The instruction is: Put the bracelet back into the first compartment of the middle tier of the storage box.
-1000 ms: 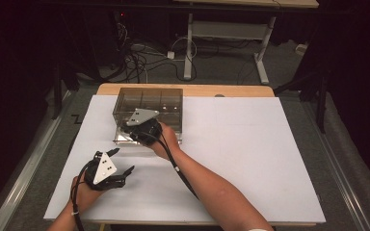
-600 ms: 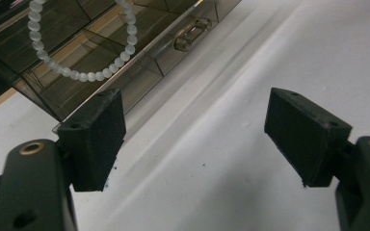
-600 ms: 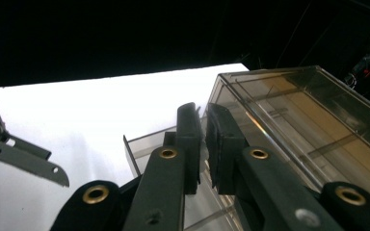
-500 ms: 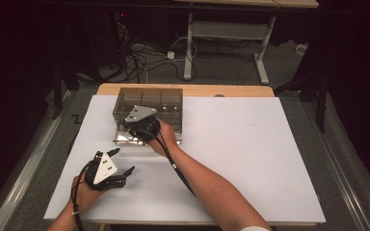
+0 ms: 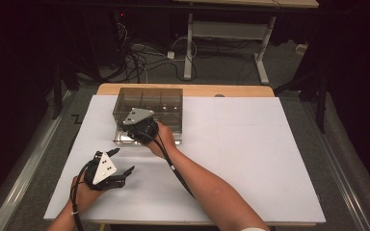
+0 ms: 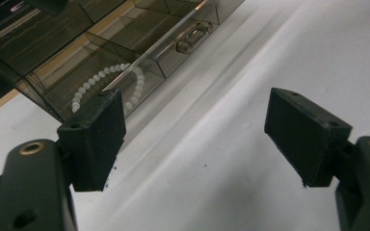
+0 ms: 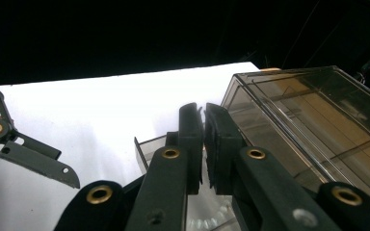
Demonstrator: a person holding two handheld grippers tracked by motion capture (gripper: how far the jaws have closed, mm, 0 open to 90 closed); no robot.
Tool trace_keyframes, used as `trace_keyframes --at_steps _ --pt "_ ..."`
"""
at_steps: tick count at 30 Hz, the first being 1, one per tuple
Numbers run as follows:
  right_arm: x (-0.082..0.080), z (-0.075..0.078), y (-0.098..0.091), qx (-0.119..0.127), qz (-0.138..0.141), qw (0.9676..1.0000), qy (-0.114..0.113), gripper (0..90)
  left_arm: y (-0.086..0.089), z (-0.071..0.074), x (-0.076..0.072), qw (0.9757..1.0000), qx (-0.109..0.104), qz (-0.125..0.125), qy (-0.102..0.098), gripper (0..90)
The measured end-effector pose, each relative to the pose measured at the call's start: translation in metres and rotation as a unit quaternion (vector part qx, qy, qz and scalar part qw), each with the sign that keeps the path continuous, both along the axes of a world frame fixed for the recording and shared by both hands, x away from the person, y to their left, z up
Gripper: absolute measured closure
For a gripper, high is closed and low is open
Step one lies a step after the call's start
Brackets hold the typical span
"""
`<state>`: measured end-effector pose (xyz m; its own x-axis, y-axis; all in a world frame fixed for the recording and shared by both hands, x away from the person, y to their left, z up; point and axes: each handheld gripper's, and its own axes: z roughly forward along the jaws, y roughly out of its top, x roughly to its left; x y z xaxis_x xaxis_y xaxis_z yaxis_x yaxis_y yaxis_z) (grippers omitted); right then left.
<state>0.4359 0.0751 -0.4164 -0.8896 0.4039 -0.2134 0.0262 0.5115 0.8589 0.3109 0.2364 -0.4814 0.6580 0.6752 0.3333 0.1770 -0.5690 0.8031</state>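
I read the work in hand as pulling a drawer out of the smoky clear plastic organiser box (image 5: 148, 109), which sits at about eleven o'clock from the centre of the white table (image 5: 250, 159), near its far left edge. My right gripper (image 7: 204, 120) is at the box's near face, its jaws pressed together; in the right gripper view they look closed on the thin front lip of the drawer (image 7: 147, 144), though the pads hide the contact itself. My left gripper (image 6: 195, 139) hovers over bare table at about seven o'clock, well apart from the box, jaws spread wide with nothing between them.

In the left gripper view a string of white beads (image 6: 107, 86) lies curled in one compartment, and a small clear handle (image 6: 192, 38) sits on a front farther along.

I judge the box to be light, rigid and slick: thin hard plastic that will skate on the table rather than stay put while the drawer slides. The walls seem brittle, so a hard squeeze on an edge could crack them. The lip or the handle is the place to pinch, squarely and straight. The beads are loose and will roll or bunch if the drawer jerks. I'd steady the shell with the free left gripper.
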Motion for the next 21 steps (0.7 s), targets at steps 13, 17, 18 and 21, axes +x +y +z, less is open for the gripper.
trace_keyframes --at_steps 13,17,18,21 --pt "-0.008 0.013 -0.034 0.026 -0.015 0.9995 -0.006 82.8 -0.003 -0.001 0.002 1.0 0.007 0.002 0.004 22.2" --pt "-0.01 0.017 -0.045 0.025 -0.024 0.9993 -0.013 81.8 -0.005 -0.001 0.002 1.0 0.007 0.003 0.003 22.3" --pt "-0.01 0.019 -0.049 0.027 -0.026 0.9992 -0.016 81.4 -0.005 -0.001 0.002 1.0 0.007 0.003 0.002 22.3" --pt "-0.011 0.024 -0.058 0.031 -0.031 0.9988 -0.022 80.6 -0.006 -0.002 0.002 0.9999 0.01 0.003 0.003 22.3"
